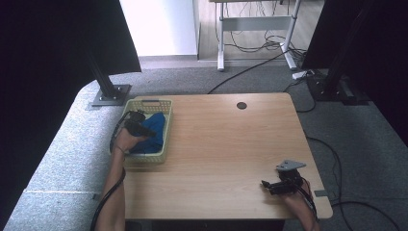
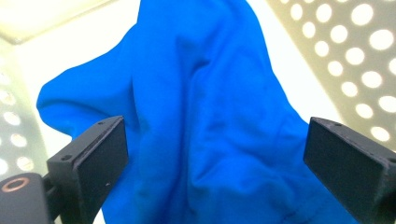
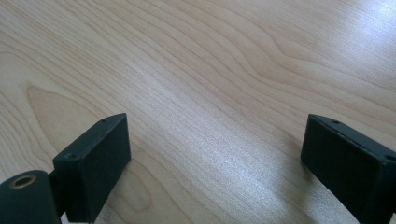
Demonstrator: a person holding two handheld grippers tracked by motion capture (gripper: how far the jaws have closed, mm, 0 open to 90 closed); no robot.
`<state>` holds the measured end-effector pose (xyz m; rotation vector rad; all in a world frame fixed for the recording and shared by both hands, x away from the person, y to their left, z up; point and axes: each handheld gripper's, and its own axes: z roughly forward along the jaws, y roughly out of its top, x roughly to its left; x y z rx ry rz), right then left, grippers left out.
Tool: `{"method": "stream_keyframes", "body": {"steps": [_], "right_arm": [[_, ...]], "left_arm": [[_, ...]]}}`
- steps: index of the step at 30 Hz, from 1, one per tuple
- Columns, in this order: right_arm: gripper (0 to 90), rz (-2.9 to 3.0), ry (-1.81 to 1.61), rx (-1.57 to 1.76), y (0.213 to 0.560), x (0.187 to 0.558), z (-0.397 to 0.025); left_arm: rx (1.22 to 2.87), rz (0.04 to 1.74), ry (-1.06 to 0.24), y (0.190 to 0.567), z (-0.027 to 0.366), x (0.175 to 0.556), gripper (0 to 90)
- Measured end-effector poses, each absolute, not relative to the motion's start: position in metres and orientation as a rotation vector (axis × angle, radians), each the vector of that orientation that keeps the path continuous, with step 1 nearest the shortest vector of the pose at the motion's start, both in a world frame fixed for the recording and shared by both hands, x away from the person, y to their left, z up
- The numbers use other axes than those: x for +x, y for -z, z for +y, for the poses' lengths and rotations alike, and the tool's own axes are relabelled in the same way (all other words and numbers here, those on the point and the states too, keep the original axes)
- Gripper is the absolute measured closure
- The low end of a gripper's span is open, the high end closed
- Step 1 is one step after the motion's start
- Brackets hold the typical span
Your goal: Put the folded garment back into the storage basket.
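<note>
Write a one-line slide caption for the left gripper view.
Open left tongs poised over a crumpled bright blue cloth lying inside a pale perforated plastic basket.

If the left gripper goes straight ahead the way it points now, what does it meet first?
Most likely the blue cloth in the basket: it lies directly ahead of the open left gripper, though the gap is hard to judge.

Bright daylight up top, dark sides; basket [image 2: 355, 51] overexposed.
</note>
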<state>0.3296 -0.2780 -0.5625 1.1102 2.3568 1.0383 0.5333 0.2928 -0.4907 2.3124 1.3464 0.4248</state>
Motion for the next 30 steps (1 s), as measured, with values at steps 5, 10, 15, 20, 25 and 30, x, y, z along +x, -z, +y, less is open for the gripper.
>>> {"method": "stream_keyframes", "body": {"steps": [5,10,15,20,25,30], "right_arm": [[8.2,2.357,-1.038,1.111,0.562,0.330,-0.278],[8.2,2.356,-1.038,1.112,0.562,0.329,-0.278],[8.2,2.356,-1.038,1.112,0.562,0.329,-0.278],[8.2,2.355,-1.037,1.112,0.562,0.329,-0.278],[8.2,2.355,-1.037,1.113,0.562,0.329,-0.278],[8.2,2.355,-1.037,1.112,0.562,0.329,-0.278]], "left_arm": [[2.279,1.339,-0.440,0.486,0.294,0.528,6.3],[2.224,1.340,-0.446,0.481,0.296,0.522,6.3],[2.194,1.324,-0.467,0.473,0.297,0.516,6.3],[2.166,1.298,-0.482,0.466,0.294,0.508,6.3],[2.157,1.274,-0.502,0.462,0.289,0.501,6.2],[2.144,1.256,-0.518,0.458,0.285,0.496,5.9]]}}
